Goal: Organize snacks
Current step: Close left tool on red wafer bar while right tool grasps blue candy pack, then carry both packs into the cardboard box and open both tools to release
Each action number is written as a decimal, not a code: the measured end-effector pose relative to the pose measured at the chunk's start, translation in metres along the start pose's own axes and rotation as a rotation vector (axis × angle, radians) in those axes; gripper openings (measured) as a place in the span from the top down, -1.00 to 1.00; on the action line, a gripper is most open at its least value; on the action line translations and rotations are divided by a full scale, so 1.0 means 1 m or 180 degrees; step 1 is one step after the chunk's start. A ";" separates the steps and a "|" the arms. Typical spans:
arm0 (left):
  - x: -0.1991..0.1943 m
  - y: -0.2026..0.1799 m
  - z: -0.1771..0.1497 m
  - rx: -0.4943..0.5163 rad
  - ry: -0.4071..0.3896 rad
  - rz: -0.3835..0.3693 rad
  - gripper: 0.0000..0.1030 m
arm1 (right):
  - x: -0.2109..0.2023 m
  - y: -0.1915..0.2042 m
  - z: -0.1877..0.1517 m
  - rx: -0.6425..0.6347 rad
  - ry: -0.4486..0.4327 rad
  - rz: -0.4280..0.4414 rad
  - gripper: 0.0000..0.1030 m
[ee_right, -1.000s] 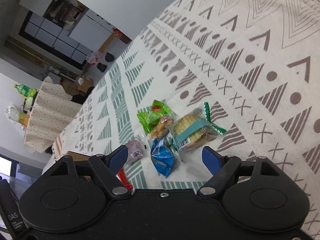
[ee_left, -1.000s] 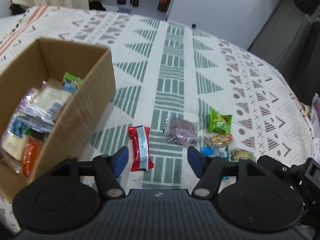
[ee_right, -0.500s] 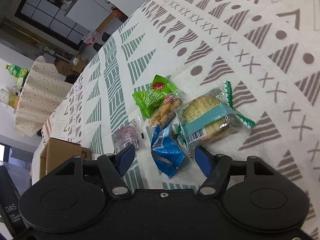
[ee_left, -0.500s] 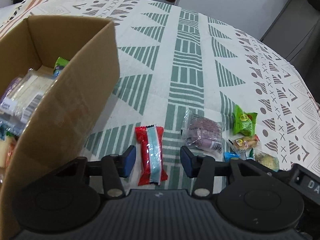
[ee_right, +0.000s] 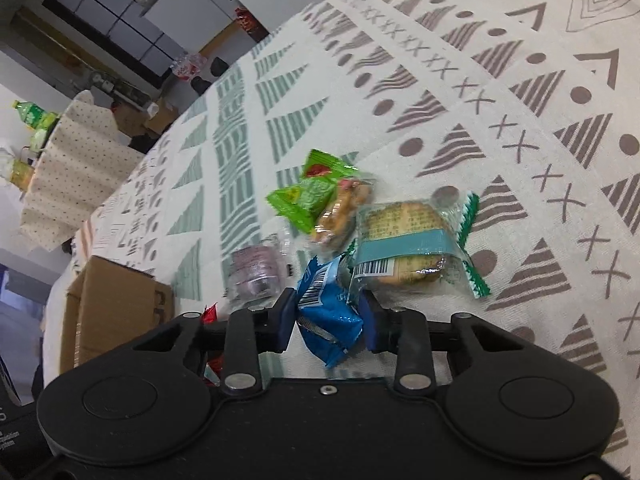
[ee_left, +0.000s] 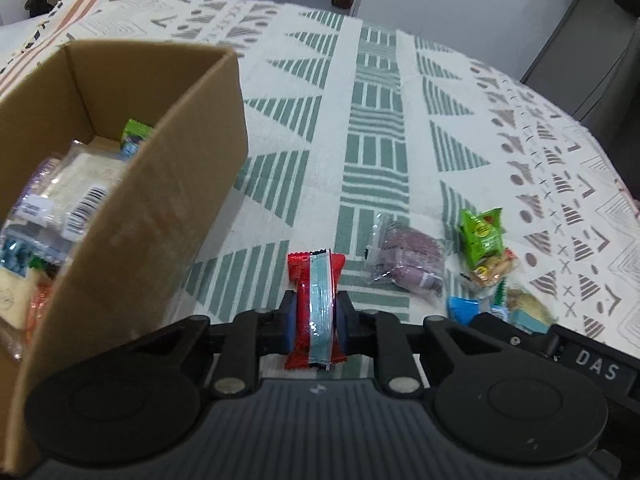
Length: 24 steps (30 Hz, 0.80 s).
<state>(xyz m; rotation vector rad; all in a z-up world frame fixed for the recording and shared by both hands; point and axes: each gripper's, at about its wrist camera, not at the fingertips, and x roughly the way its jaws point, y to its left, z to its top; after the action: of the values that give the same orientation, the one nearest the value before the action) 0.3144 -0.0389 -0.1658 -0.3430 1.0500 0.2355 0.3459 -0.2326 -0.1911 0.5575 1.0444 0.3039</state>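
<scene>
The counter [ee_left: 376, 152] carried a patterned white, green and grey cloth. A cardboard box [ee_left: 168, 216] sat at its left, already holding several wrapped snacks. To the right lay a loose cluster: a round cake in a clear wrapper [ee_right: 404, 244], a purple pack [ee_left: 408, 260], a green pack [ee_left: 480, 232] and a small biscuit pack [ee_right: 340, 212]. The left claw [ee_left: 316, 320] was clenched on a red and light-blue snack bar [ee_left: 316, 304], just right of the box. The right claw [ee_right: 328, 320] pinched a blue packet [ee_right: 328, 312] at the cluster's near edge, both pads against its wrapper.
</scene>
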 end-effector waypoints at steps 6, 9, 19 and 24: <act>-0.033 -0.001 0.001 0.0041 -0.0188 -0.0056 0.64 | -0.019 0.013 0.000 -0.0078 -0.0114 0.0163 0.36; -0.050 -0.001 0.000 0.0050 -0.0275 -0.0080 0.64 | -0.028 0.016 -0.001 -0.0072 -0.0160 0.0237 0.36; -0.100 0.010 -0.005 0.0019 -0.0520 -0.0102 0.64 | -0.060 0.031 -0.007 -0.0134 -0.0385 0.0463 0.36; -0.117 0.019 -0.005 -0.0011 -0.0612 -0.0049 0.64 | -0.072 0.043 -0.011 -0.0199 -0.0477 0.0581 0.36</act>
<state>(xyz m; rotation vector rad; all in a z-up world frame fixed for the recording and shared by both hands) 0.2476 -0.0260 -0.0684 -0.3248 0.8574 0.2513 0.3026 -0.2296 -0.1184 0.6112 0.8381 0.4471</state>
